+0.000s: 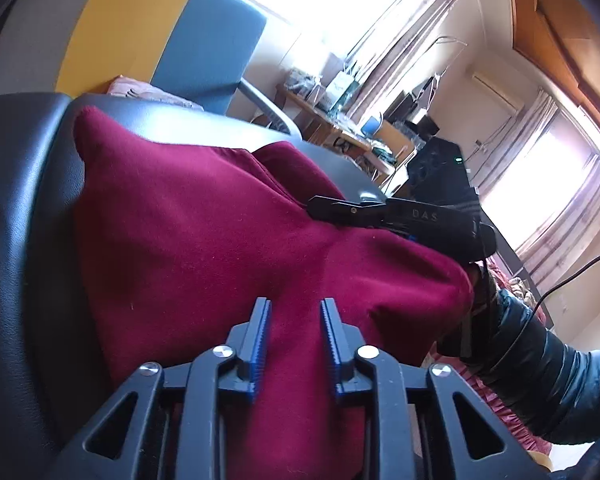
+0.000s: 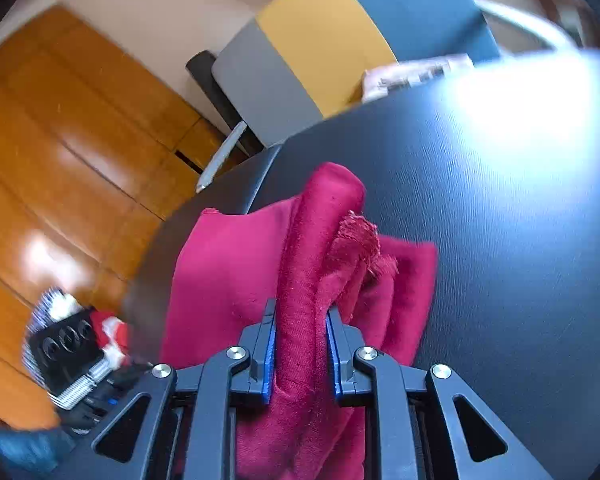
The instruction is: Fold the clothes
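Observation:
A dark red cloth [image 1: 204, 232] lies on a black leather surface [image 1: 16, 208]. My left gripper [image 1: 295, 308] is shut on a raised ridge of the red cloth that fills the gap between its blue pads. My right gripper [image 2: 301, 312] is shut on a thick bunched fold of the same red cloth [image 2: 228, 264], with a frayed hem [image 2: 360, 236] sticking up beside it. The right gripper also shows in the left wrist view [image 1: 380, 214], at the cloth's far side. The left gripper shows blurred at the lower left of the right wrist view [image 2: 72, 356].
A chair with grey, yellow and blue panels [image 1: 140, 32] stands behind the black surface [image 2: 500, 200], with pale folded fabric [image 1: 148, 92] on its seat. A cluttered wooden desk [image 1: 340, 120] and bright windows lie beyond. Wooden cabinet doors [image 2: 60, 140] are to the left.

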`<state>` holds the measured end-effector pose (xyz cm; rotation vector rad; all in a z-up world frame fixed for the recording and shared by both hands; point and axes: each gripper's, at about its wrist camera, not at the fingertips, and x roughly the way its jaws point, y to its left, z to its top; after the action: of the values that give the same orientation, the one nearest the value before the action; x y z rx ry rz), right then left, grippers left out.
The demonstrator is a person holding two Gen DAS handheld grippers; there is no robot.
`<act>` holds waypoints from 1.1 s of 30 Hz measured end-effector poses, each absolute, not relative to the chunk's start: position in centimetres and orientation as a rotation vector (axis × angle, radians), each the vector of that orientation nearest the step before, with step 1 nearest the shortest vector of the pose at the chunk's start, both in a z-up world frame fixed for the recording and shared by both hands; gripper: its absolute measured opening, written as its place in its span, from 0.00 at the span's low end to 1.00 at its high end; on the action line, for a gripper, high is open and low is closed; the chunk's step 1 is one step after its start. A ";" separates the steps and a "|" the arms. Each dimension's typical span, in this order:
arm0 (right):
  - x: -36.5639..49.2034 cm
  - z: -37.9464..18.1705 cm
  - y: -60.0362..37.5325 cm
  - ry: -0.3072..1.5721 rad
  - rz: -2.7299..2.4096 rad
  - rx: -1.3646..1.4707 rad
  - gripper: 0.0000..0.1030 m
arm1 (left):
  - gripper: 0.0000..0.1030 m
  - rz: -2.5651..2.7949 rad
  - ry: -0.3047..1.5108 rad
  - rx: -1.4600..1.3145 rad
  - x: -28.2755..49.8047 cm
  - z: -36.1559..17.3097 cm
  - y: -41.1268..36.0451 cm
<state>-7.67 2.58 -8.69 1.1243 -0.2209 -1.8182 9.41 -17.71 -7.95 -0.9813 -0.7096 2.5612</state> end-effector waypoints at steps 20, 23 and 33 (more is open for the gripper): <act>-4.4 -12.3 11.3 -0.390 -2.007 1.068 0.49 | 0.27 2.435 -0.510 -1.121 10.2 -9.1 -12.9; -4.4 -11.1 12.3 -0.393 -2.053 1.040 0.53 | 0.27 2.498 -0.488 -1.090 10.5 -7.9 -13.1; 4.4 -2.2 5.6 0.118 -1.861 0.752 0.47 | 0.28 2.604 -0.643 -1.016 10.5 -6.5 -16.0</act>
<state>4.36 5.55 -2.20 0.7519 0.1181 -1.8607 10.52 -15.99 -6.46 -1.0161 -0.6434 2.6039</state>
